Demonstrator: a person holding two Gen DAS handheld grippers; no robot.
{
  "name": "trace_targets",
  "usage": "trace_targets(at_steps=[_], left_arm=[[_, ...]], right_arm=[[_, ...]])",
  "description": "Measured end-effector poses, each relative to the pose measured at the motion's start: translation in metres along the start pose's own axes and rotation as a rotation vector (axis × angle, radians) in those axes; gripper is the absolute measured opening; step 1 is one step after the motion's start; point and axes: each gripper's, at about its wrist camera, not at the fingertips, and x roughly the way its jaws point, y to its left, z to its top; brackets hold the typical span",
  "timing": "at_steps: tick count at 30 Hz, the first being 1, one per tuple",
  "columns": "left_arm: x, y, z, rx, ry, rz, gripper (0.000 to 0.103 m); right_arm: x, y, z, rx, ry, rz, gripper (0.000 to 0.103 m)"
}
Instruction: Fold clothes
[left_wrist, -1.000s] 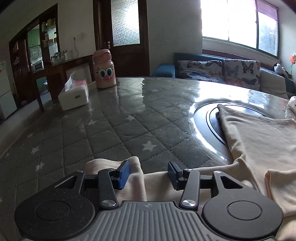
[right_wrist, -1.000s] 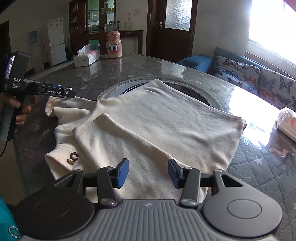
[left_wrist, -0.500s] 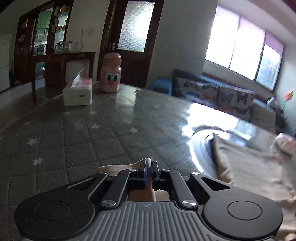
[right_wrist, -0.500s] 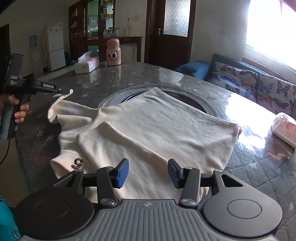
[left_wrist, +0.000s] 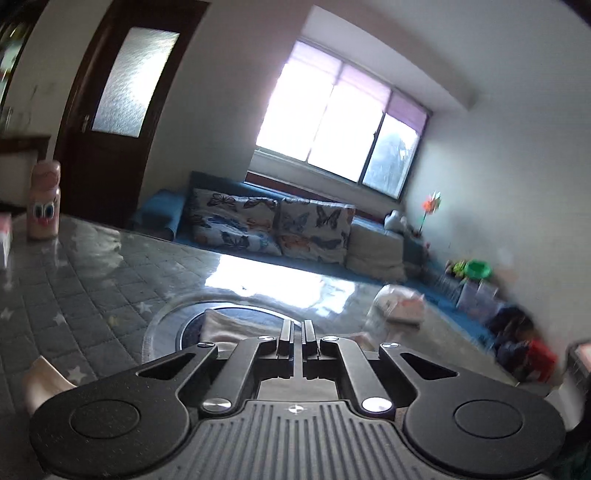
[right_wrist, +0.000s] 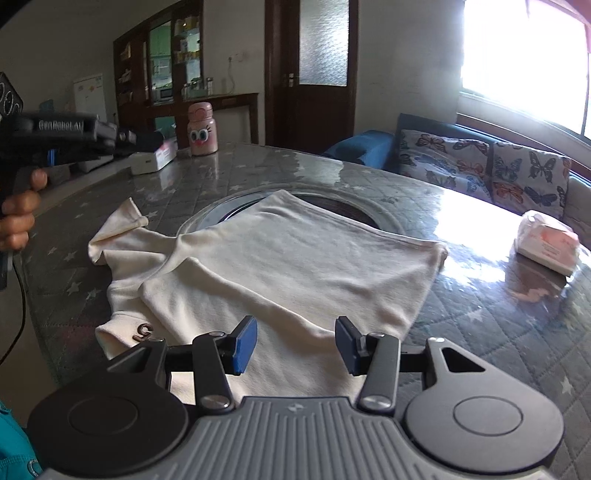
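Note:
A cream shirt (right_wrist: 295, 266) lies partly folded on the round table, its far sleeve (right_wrist: 118, 229) flopped on the tabletop. My right gripper (right_wrist: 295, 345) is open and empty, just above the shirt's near edge. My left gripper (left_wrist: 296, 334) is shut with nothing visibly between its jaws; in the right wrist view (right_wrist: 144, 138) it is raised well above the table at the far left, apart from the sleeve. The left wrist view shows a bit of the shirt (left_wrist: 225, 328) past the fingers and a cream corner (left_wrist: 44, 380) at lower left.
A pink cartoon bottle (right_wrist: 201, 129) and a tissue box (right_wrist: 155, 158) stand at the table's far side. A wrapped pack (right_wrist: 546, 243) lies at the right. A dark round inset (right_wrist: 332, 201) sits mid-table under the shirt. A sofa (right_wrist: 480, 162) is behind.
My left gripper closed on the sleeve end, lifted it, then the sleeve dropped back onto the table while the gripper rose and swung right. The right gripper stayed open.

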Motion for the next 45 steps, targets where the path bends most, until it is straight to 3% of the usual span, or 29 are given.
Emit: trace_targets(at_steps=[5,7,11,14,21,23,26,27,32,37,45], left_arm=[[0.008,0.009,-0.022,0.133,0.030,0.229,0.007],[0.010,0.023,-0.031,0.177,0.047,0.329,0.011],[0.014,0.051,-0.046,0.191,0.102,0.458,0.025],[0.015,0.065,-0.053,0.186,0.153,0.475,0.040],[0.019,0.083,-0.064,0.175,0.216,0.485,0.040],[0.019,0.089,-0.065,0.162,0.222,0.479,0.033],[0.016,0.096,-0.063,0.134,0.213,0.471,0.013],[0.014,0.098,-0.061,0.115,0.208,0.460,0.007],[0.004,0.095,-0.046,0.014,0.146,0.384,0.003],[-0.003,0.061,-0.021,-0.067,0.068,0.180,0.003],[0.013,-0.018,-0.004,-0.056,0.028,-0.180,0.003]], right_arm=[[-0.002,-0.005,-0.005,0.015,0.006,-0.001,0.048],[-0.002,-0.006,-0.007,0.020,0.009,-0.001,0.048],[0.001,-0.004,-0.008,0.019,0.016,0.007,0.048],[0.003,-0.001,-0.007,0.014,0.018,0.015,0.048],[0.008,0.005,-0.004,0.003,0.033,0.020,0.048],[0.008,0.007,-0.004,0.000,0.032,0.020,0.048],[0.008,0.007,-0.003,0.001,0.030,0.021,0.048],[0.008,0.007,-0.002,0.001,0.029,0.021,0.048],[0.007,0.007,-0.001,0.008,0.017,0.029,0.048],[0.002,-0.002,-0.001,0.058,0.012,0.038,0.048],[-0.011,-0.024,-0.003,0.155,-0.012,0.015,0.047]])
